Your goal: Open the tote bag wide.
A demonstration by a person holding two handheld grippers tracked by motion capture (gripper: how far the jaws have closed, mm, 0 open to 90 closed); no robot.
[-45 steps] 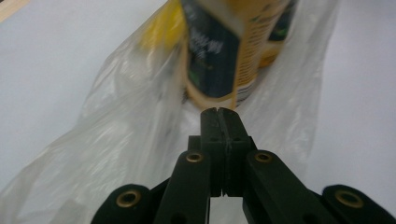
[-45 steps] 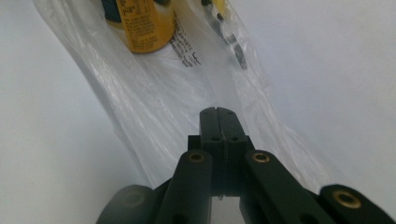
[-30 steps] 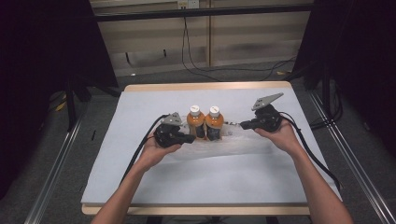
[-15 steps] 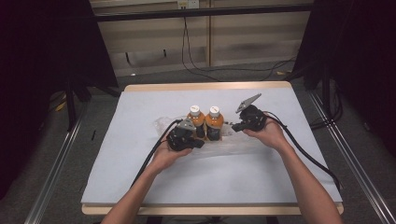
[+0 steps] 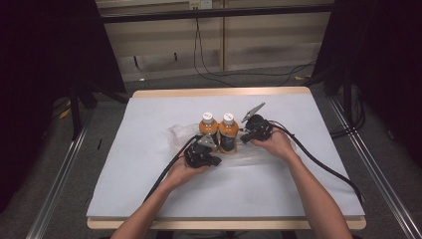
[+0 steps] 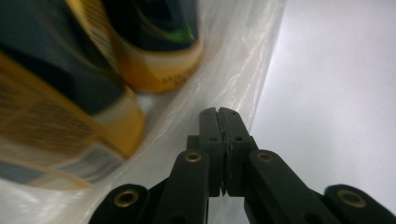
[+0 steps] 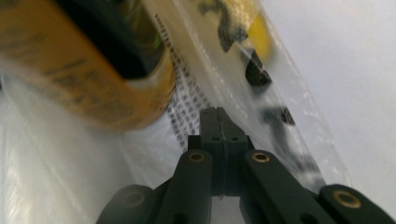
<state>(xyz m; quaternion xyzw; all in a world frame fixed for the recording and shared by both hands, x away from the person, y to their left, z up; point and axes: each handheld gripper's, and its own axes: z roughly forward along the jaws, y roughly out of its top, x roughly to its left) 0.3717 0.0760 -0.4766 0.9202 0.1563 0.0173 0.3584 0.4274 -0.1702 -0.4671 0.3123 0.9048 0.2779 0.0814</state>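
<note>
bottles: two orange bottles (image 5: 219, 132) with white caps stand upright, side by side and touching, near the middle of the desk (image 5: 149, 179), a little toward its far edge.
bag: a clear plastic bag (image 5: 249, 158) lies crumpled around their bases.
left gripper (image 6: 218, 114): jaws pressed together on the bag's film, just beside the bottle bases.
right gripper (image 7: 215, 114): jaws closed, seemingly pinching the printed film; the close view is blurred.

2 orange bottles (image 5: 219, 132) upright on clear bag (image 5: 259, 157), btwn left hand-held gripper (image 5: 215, 160) & right hand-held gripper (image 5: 243, 135).
</note>
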